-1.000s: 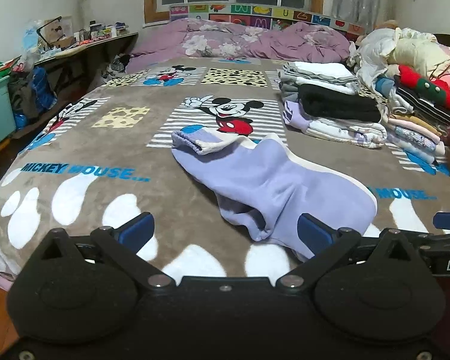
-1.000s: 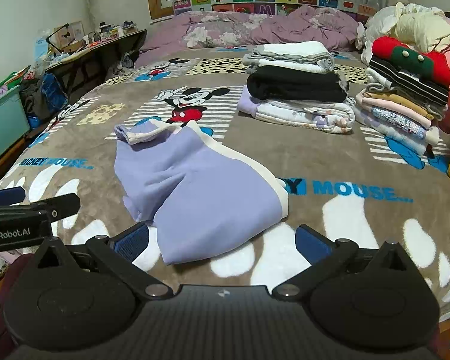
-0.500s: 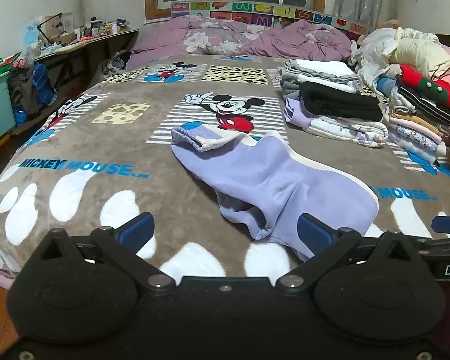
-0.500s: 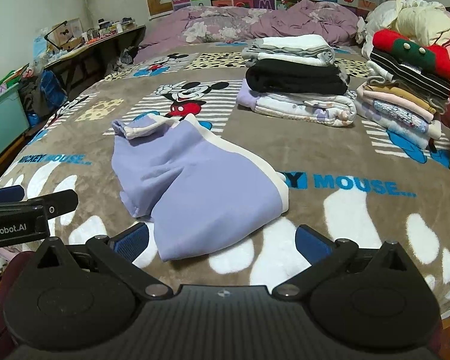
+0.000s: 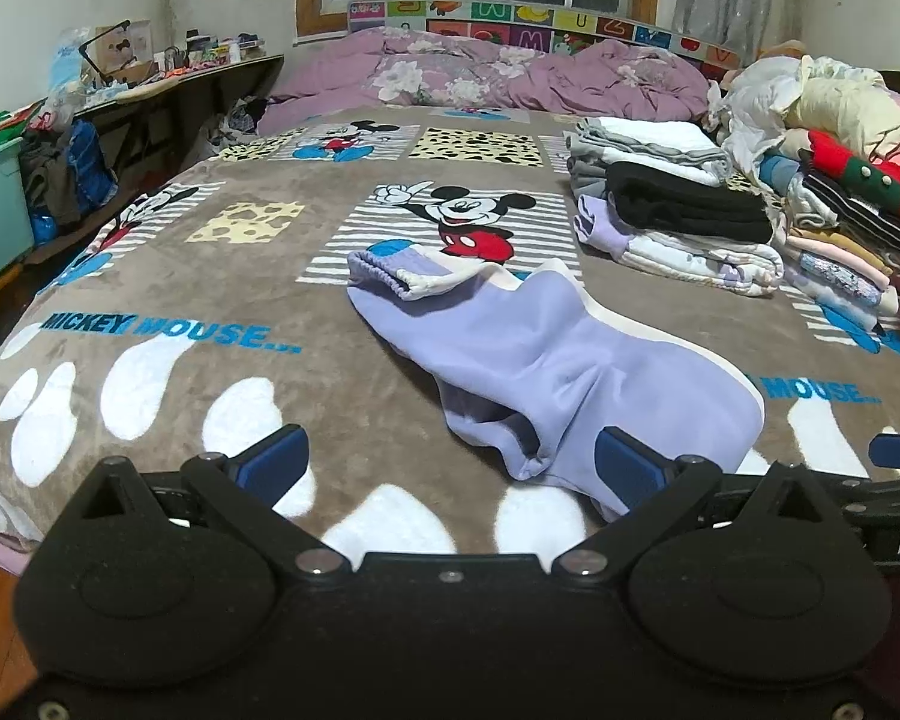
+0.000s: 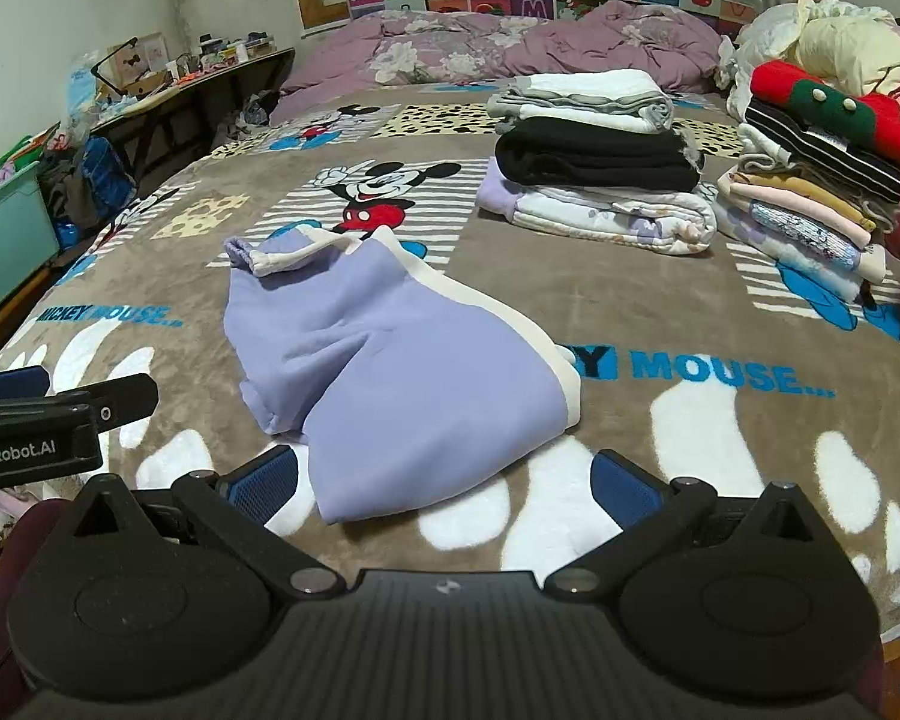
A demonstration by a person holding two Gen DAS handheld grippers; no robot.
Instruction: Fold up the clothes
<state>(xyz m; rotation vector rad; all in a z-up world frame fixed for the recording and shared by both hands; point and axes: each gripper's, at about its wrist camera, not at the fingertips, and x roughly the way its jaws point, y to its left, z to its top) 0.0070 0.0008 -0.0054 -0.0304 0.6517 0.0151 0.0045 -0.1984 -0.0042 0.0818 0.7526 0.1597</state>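
Both tongs are held spread apart and empty above the near edge of the bed: the left tongs with nothing between the blue pads, the right tongs likewise, neither touching cloth.

Most of each view is filled by the bed, covered by a brown Mickey Mouse blanket. At 12 o'clock a crumpled purple quilt is seen below the window. At 2 o'clock in the right view two stacks of folded clothes are set side by side, well apart from the working area.

The task's garment, a pair of lavender trousers with a cream side stripe, is laid on the blanket near the front edge, at 12 o'clock from the right tongs and at 1 o'clock from the left. It appears already folded at least once, though loosely: a rumpled pocket of cloth is seen on its left side, and the cuffed end is turned back at the far tip.

For a clean fold, the loose left flap should probably be flattened first. The near hem would best be pinched at its two corners, one per tongs, lifted evenly and carried toward the far end so that the edges meet. A low, level lift is advised, since the soft fabric is likely to sag and drag.
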